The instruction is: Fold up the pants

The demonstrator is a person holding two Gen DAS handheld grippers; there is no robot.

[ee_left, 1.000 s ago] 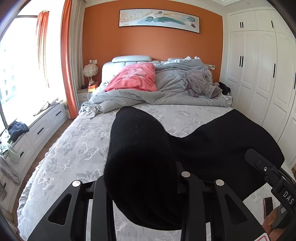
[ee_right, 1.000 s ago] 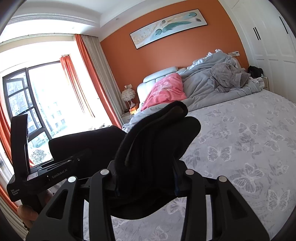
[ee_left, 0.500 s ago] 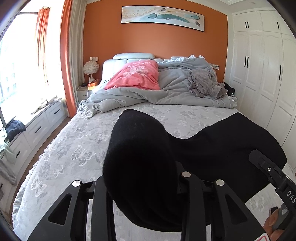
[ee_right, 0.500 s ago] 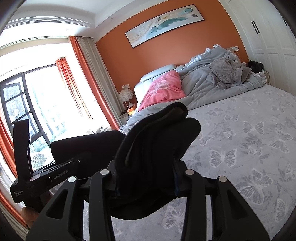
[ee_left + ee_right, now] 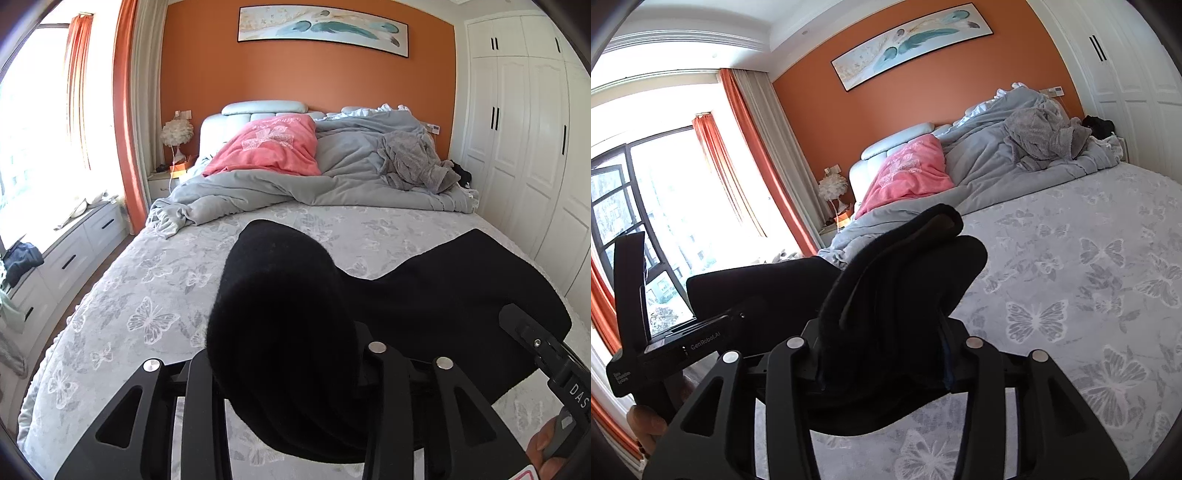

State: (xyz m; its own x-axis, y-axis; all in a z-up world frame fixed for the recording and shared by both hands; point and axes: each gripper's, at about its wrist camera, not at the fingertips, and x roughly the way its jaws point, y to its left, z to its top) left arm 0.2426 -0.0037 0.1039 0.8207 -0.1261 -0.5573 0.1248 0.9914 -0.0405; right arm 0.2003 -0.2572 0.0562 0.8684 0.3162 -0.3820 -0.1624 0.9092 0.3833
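Note:
The black pants [image 5: 424, 295] hang stretched between my two grippers above the near end of the bed. My left gripper [image 5: 291, 373] is shut on one bunched end of the pants, which hides its fingertips. My right gripper [image 5: 886, 354] is shut on the other end of the pants [image 5: 901, 284], with a folded edge sticking up in front. The right gripper's body shows at the right edge of the left wrist view [image 5: 546, 358]. The left gripper's body shows at the left of the right wrist view [image 5: 676, 347].
The bed [image 5: 155, 295] has a grey butterfly-print sheet. A rumpled grey duvet [image 5: 351, 177], a pink blanket [image 5: 269, 147] and a grey garment [image 5: 413, 162] lie at the headboard end. White wardrobes [image 5: 524, 147] stand right, window drawers [image 5: 70, 251] left.
Both grippers have risen and tilted slightly with the pants, so more of the bed and room shows. Their hold on the pants is unchanged.

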